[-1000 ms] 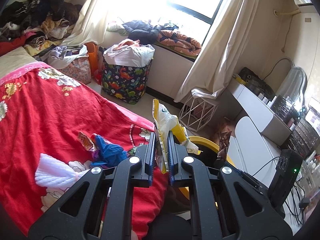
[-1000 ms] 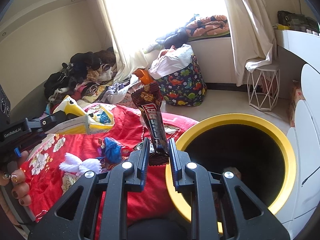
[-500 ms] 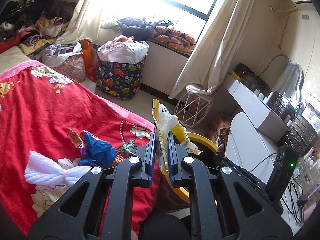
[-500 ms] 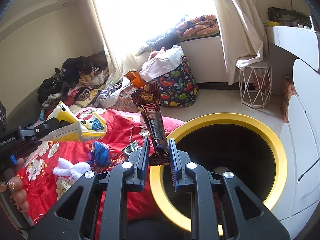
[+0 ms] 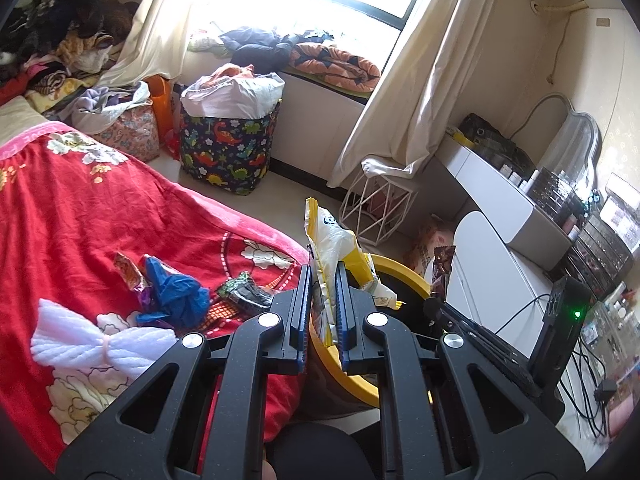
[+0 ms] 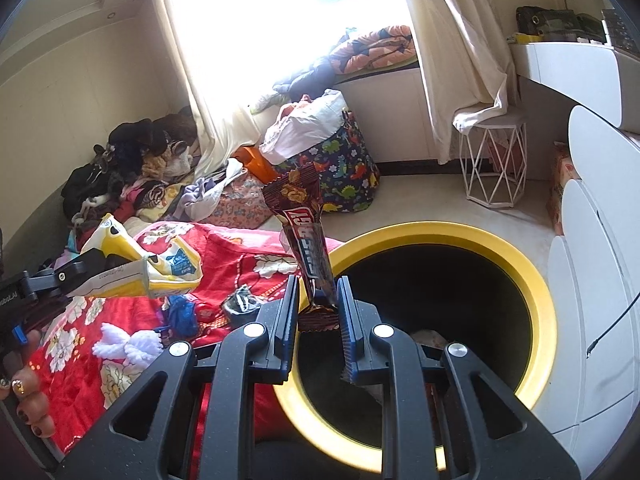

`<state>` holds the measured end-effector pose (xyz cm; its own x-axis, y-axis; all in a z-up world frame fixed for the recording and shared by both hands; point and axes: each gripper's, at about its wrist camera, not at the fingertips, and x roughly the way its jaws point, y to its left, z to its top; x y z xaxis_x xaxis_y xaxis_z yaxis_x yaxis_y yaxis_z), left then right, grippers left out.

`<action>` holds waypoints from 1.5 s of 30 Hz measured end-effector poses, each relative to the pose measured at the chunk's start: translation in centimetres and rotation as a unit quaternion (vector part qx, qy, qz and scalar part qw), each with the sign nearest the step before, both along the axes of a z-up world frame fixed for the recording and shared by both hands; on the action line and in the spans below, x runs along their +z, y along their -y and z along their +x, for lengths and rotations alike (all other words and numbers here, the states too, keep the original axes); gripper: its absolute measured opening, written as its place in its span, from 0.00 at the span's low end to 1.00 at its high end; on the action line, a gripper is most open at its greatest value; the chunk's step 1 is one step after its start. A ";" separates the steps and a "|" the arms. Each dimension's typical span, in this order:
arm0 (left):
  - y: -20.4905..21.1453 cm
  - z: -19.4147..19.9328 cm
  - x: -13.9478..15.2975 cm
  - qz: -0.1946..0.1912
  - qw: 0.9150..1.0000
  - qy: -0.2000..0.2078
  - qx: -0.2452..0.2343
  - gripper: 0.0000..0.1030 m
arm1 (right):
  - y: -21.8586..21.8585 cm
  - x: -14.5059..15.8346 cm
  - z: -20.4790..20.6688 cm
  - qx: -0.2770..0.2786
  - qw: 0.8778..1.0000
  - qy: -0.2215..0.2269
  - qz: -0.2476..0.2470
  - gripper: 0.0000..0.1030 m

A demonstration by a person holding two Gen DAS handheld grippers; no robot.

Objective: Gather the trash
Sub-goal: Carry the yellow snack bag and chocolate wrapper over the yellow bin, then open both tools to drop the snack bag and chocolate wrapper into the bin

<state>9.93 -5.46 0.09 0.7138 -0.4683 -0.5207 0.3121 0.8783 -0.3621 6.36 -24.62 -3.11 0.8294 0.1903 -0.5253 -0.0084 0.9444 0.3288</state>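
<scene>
While tilted downward, both hands grip wrappers (bin [image 6: 536, 280] below).

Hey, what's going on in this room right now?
A person is clearing trash off a bed with two hand-held grippers. The left gripper is shut on a yellow snack bag, and the right gripper grips a brown candy wrapper near the yellow-rimmed bin. More scraps lie on the red blanket.

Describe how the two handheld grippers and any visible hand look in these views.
Both the left gripper and right gripper are matte black, with angular cut-out linkages, silver pivot screws and blue ribbed pads. White lettering marks the left gripper's body. The hand wears dark nail polish, one nail gold glitter.
</scene>
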 end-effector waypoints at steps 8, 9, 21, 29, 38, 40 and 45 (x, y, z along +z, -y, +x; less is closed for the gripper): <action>1.5 0.1 -0.3 0.008 1.000 -0.004 -0.016 0.06 | 1.2 -0.6 0.0 -0.017 1.000 -0.009 0.002 0.18; 1.7 0.2 -0.4 0.008 1.000 -0.004 -0.018 0.06 | 1.4 -0.7 0.0 -0.020 1.000 -0.010 0.003 0.18; 4.0 0.6 -1.6 0.025 0.999 -0.016 -0.041 0.06 | 2.7 -1.6 0.3 -0.046 0.999 -0.027 0.008 0.18; 5.7 1.1 -2.9 0.037 0.997 -0.029 -0.057 0.06 | 3.9 -2.3 0.1 -0.062 0.997 -0.036 0.011 0.18; 7.6 1.6 -4.5 0.054 0.995 -0.043 -0.074 0.06 | 4.9 -3.0 0.3 -0.082 0.995 -0.050 0.011 0.19; 8.0 1.9 -4.8 0.060 0.994 -0.047 -0.077 0.06 | 5.3 -3.3 0.3 -0.087 0.995 -0.055 0.012 0.19; 8.9 2.7 -6.0 0.068 0.992 -0.060 -0.083 0.07 | 6.1 -4.0 0.3 -0.097 0.993 -0.068 0.021 0.20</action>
<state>12.59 -14.33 -5.87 0.5623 -0.4937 -0.6634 0.4177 0.8619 -0.2875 6.71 -30.68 -7.14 0.7747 0.0579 -0.6296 0.2187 0.9098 0.3528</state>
